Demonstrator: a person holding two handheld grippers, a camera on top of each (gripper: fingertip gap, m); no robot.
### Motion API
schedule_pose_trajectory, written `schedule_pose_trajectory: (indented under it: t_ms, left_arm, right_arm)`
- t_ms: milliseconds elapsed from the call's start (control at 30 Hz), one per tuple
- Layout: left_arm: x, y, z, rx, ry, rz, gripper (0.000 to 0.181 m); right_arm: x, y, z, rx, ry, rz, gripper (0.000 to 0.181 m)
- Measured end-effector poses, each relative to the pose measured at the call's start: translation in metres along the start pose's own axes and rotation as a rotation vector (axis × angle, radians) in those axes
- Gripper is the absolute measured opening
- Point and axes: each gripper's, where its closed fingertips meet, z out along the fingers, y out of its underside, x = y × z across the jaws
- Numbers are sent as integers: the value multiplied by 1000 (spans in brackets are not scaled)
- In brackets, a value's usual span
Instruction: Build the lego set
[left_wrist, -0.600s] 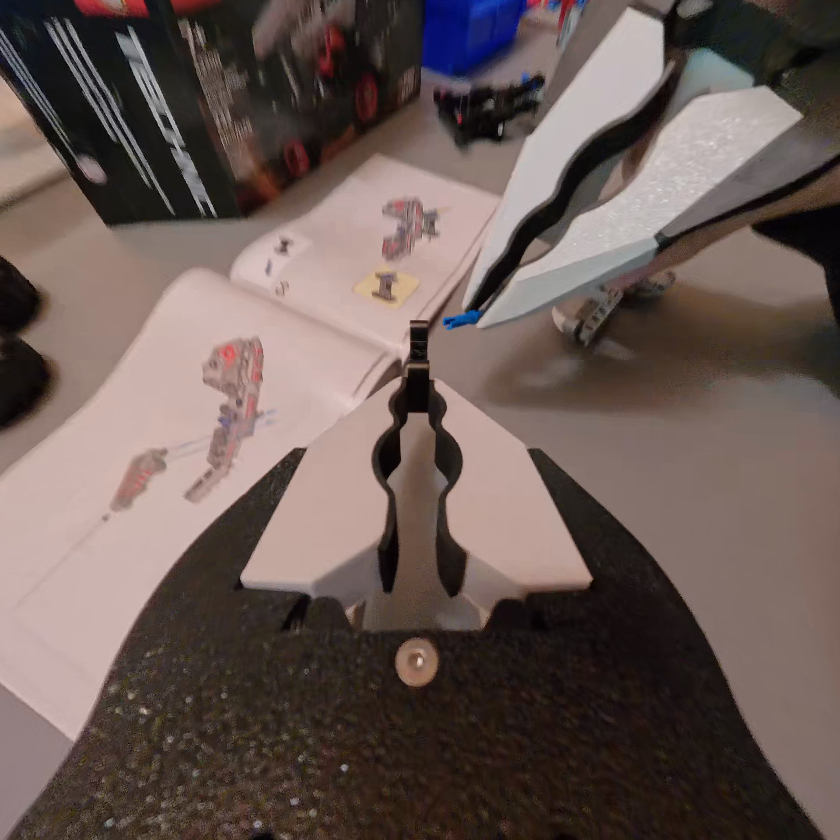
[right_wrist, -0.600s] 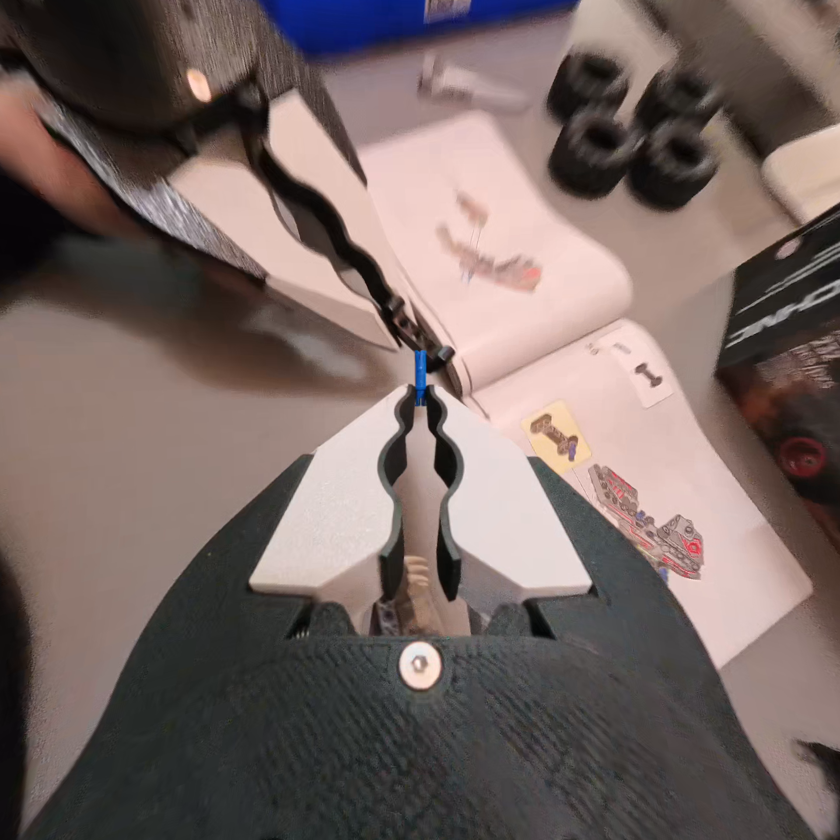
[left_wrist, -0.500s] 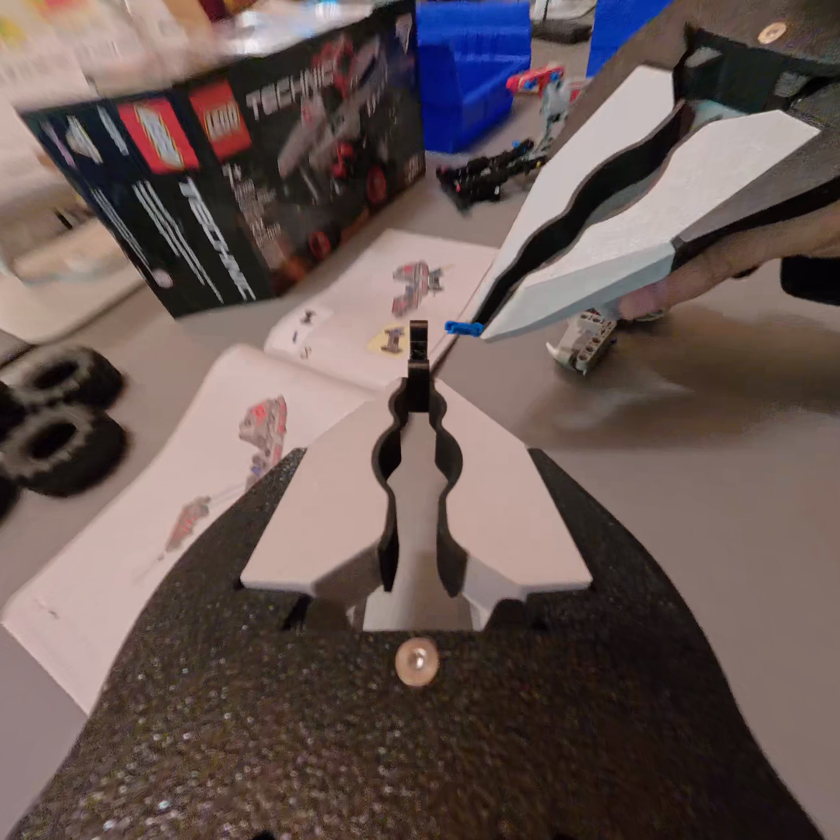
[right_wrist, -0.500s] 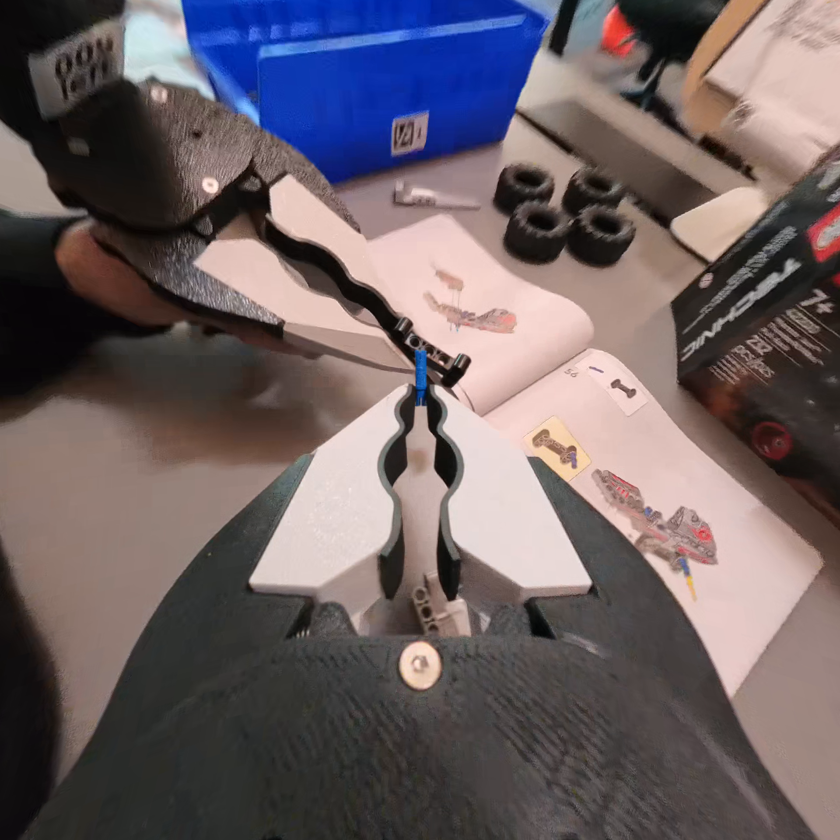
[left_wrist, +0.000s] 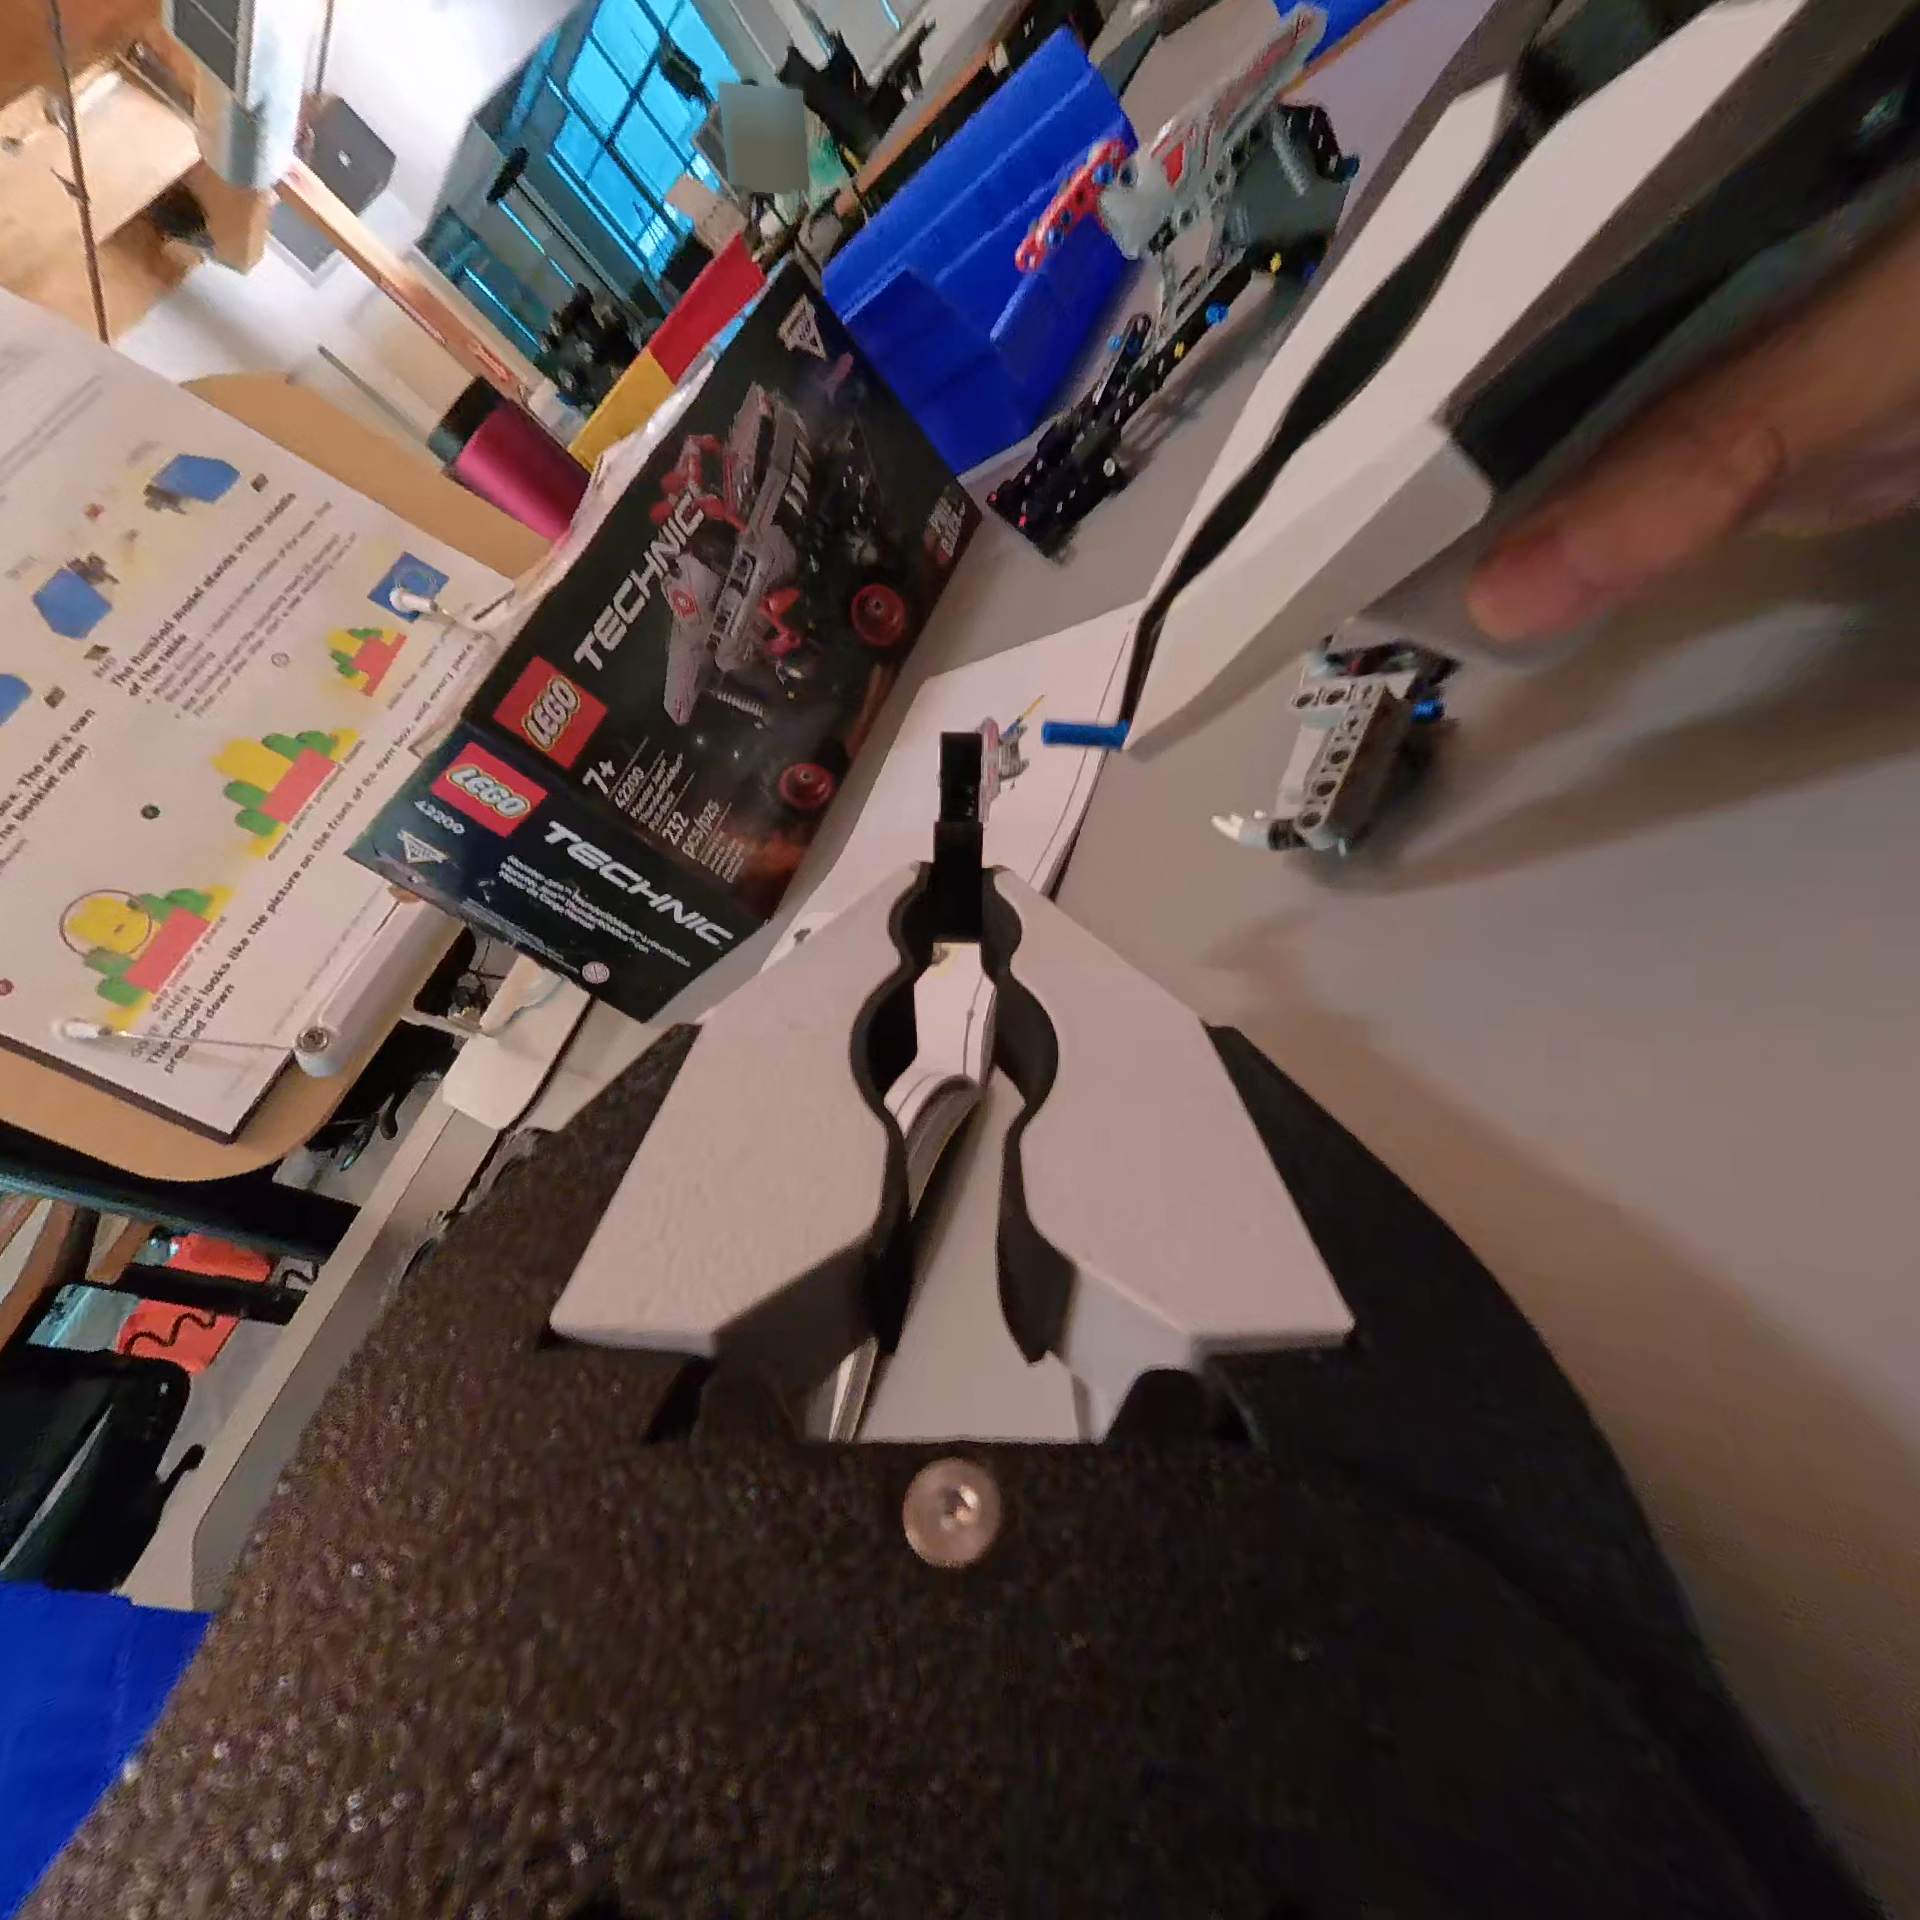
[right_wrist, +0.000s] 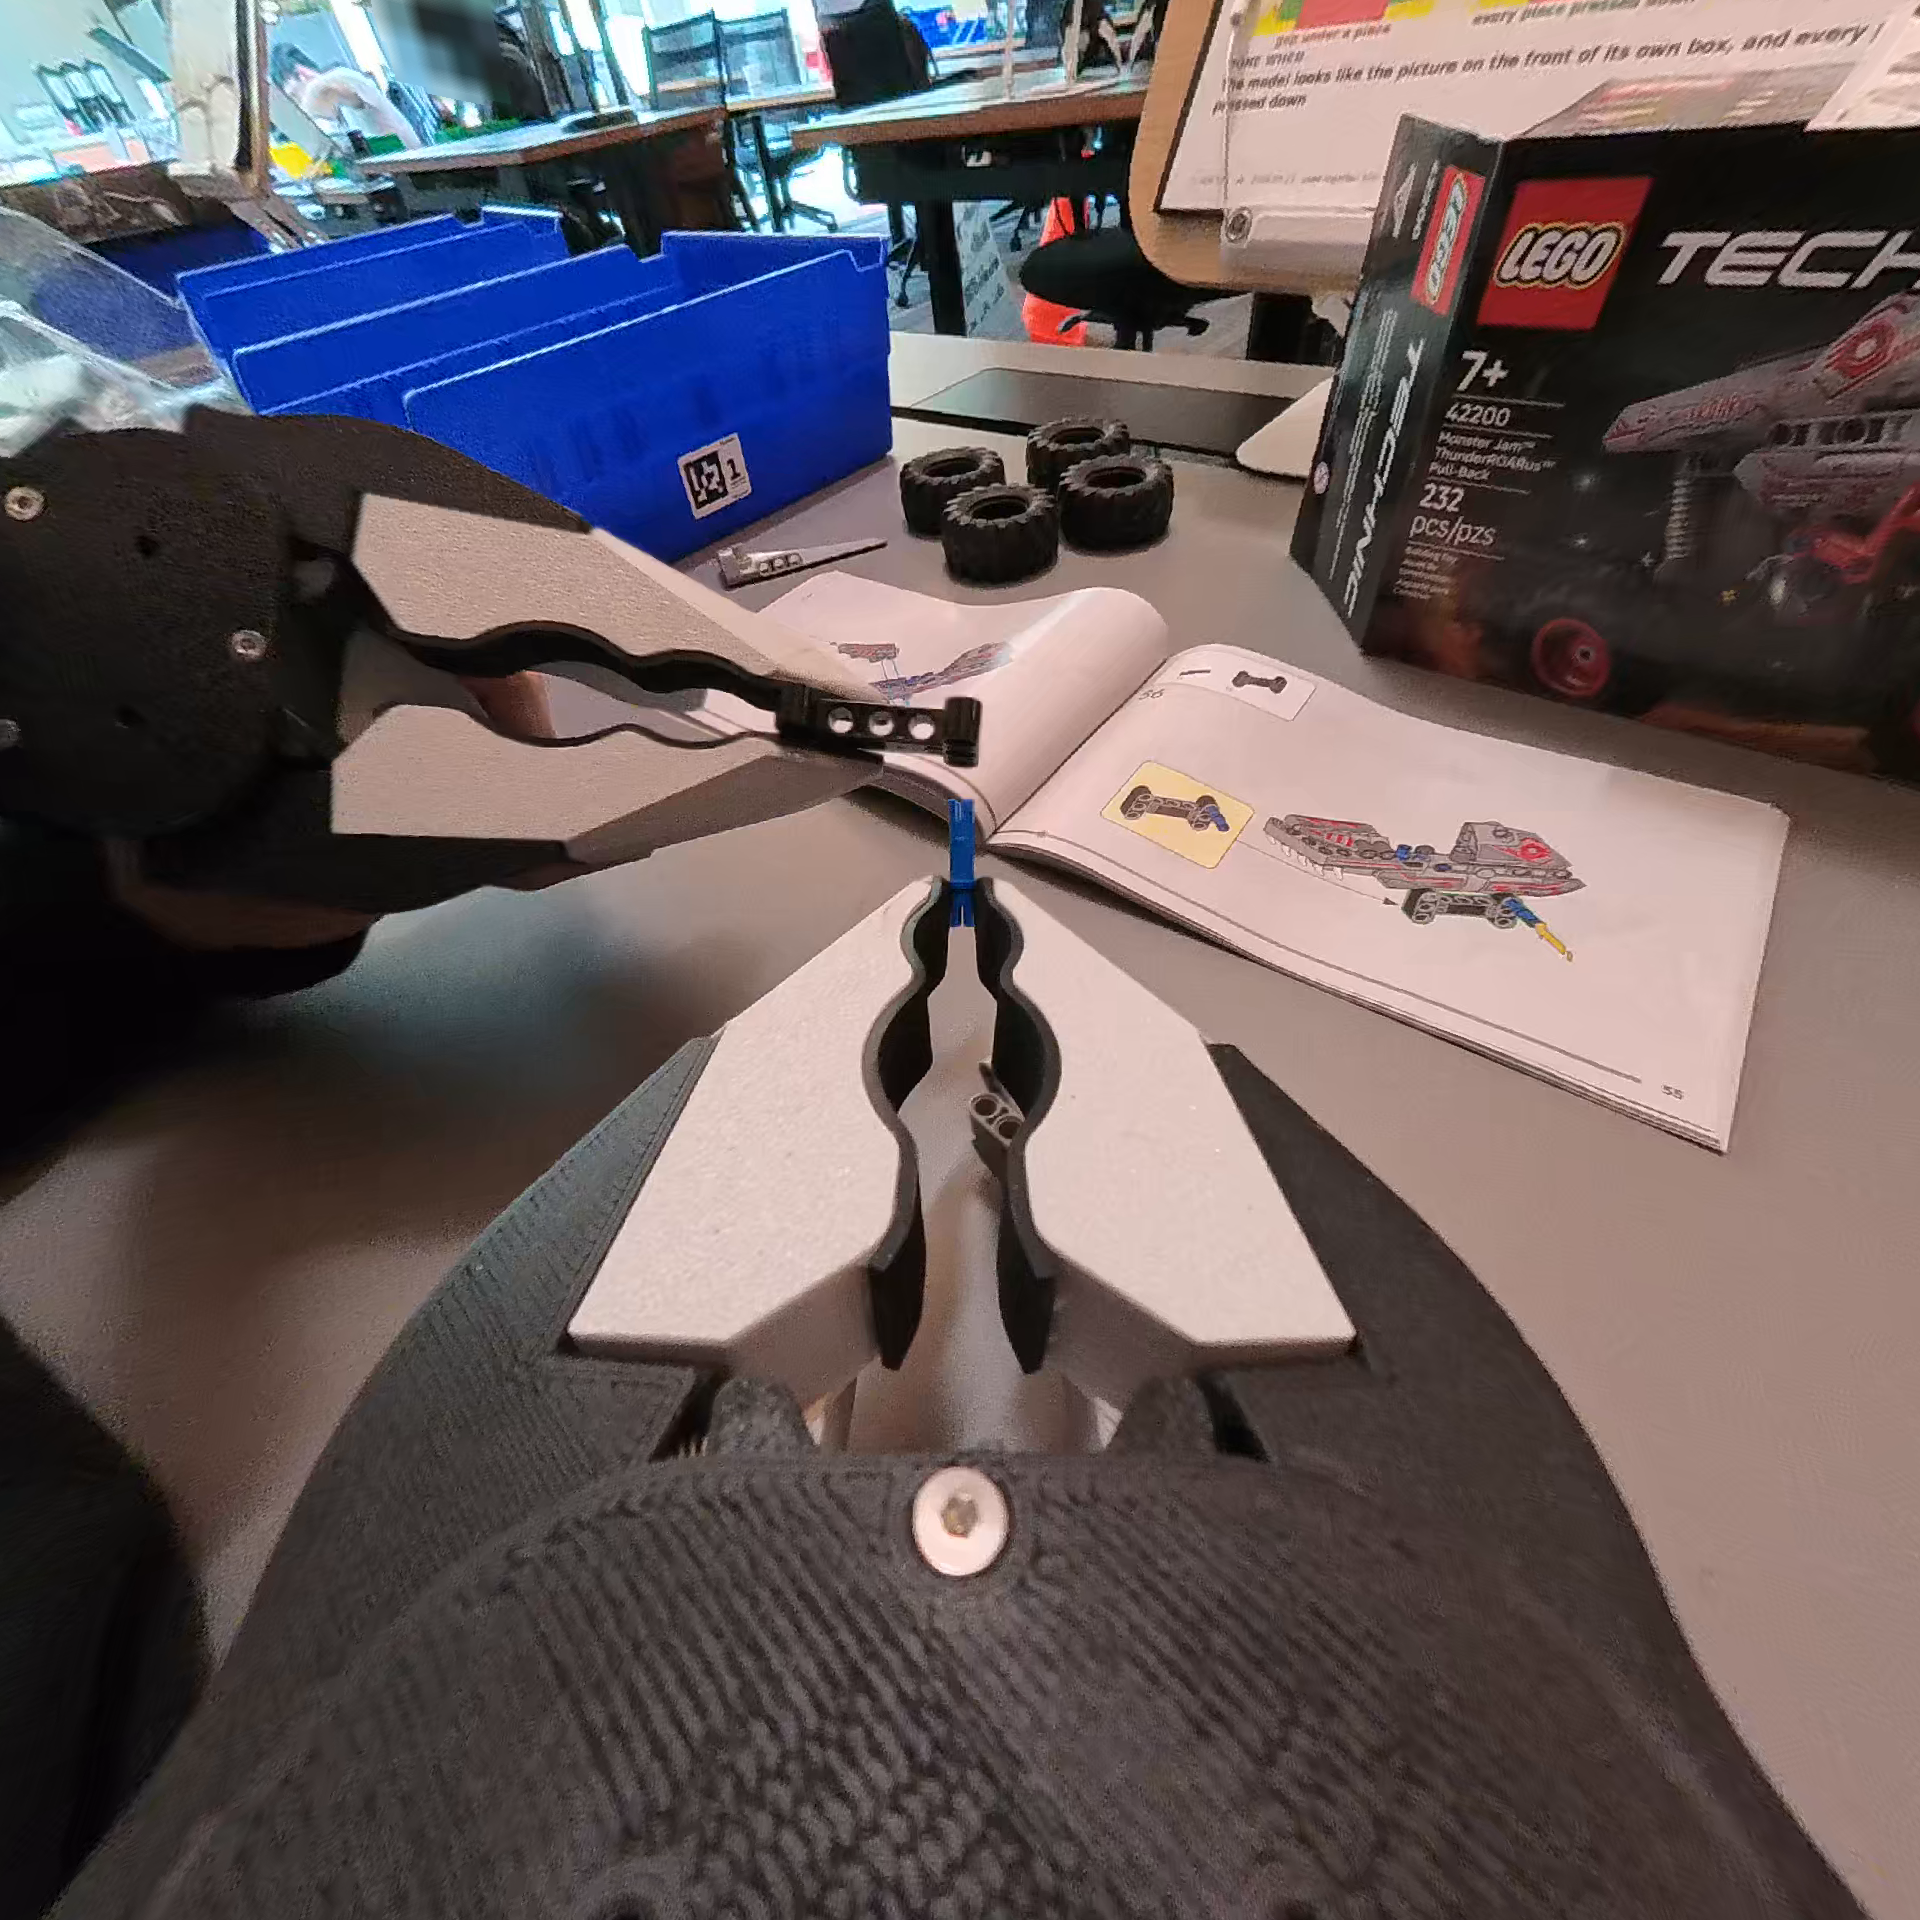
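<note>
A short black plastic beam with a row of holes (right_wrist: 881, 724) is pinched in the left claw (right_wrist: 831, 727), above the grey counter (right_wrist: 1455, 1299). A small blue plastic pin (right_wrist: 962, 854), clamped in the right claw (right_wrist: 961, 899), sits just below; it should be aligned squarely with a hole, then pressed straight.

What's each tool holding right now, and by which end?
Left tool grips a black holed beam by one end; the rest sticks out. Right tool pinches a blue pin by its lower end, tip just below the beam.
</note>
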Motion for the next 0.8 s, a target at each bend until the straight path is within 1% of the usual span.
schedule_pose_trajectory:
  t_ms: [100,300,600,800]
  left_arm:
    - [0,-7,-2,26,-17,1,5]
    - [3,-5,-1,8,-15,43,5]
    - [9,-2,-1,-24,-9,144,5]
    - [11,4,-1,-50,3,155,5]
  right_arm:
    - [2,-2,0,11,12,-19,4]
    - [-1,0,2,-3,1,-47,4]
    - [0,1,2,-12,-1,-40,4]
    - [-1,5,5,-44,-7,-43,4]
